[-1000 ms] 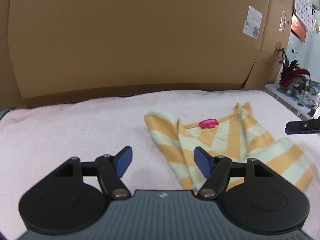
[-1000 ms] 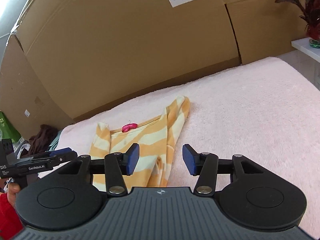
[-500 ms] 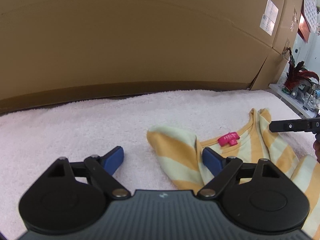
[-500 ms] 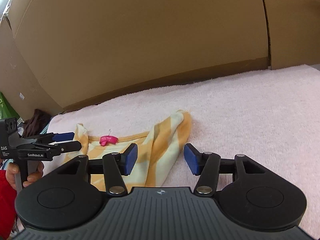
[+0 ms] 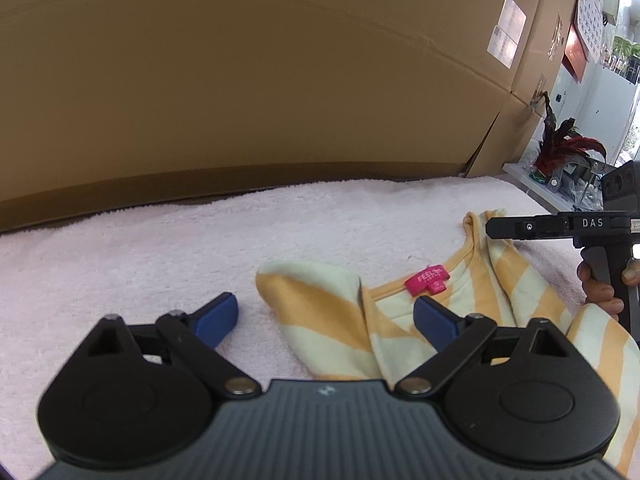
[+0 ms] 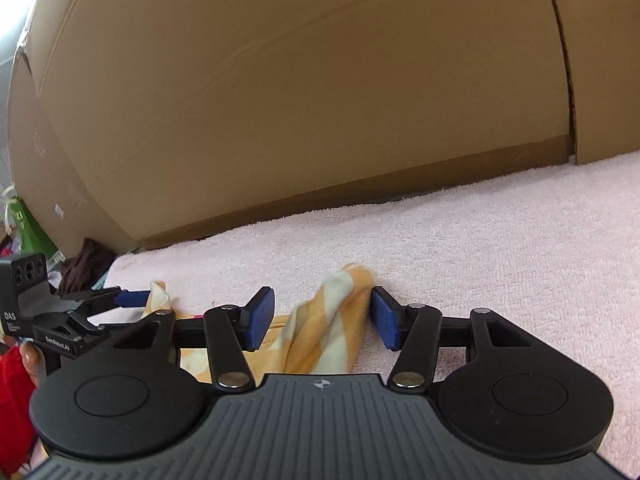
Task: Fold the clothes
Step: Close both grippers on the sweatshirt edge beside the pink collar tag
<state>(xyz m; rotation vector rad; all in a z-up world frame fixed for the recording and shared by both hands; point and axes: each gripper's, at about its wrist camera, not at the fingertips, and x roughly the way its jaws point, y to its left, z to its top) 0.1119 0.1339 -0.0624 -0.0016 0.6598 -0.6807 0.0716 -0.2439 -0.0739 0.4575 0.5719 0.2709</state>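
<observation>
right wrist view, striped shirt (image 6: 320,344) shoulder between open right claw (image 6: 322,318) pads

Before me a tall cardboard wall (image 5: 280,80) backs the pink-towelled counter (image 5: 200,240); a red-leaved plant (image 5: 564,148) sits on a white shelf (image 5: 520,170) in daylight.

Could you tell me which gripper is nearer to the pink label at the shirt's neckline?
Left. The left gripper straddles the shoulder fold beside the pink label; the right gripper sits around the opposite shoulder of the striped shirt.

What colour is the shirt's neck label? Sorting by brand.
Bright pink label, clearest in the left wrist view.
</observation>
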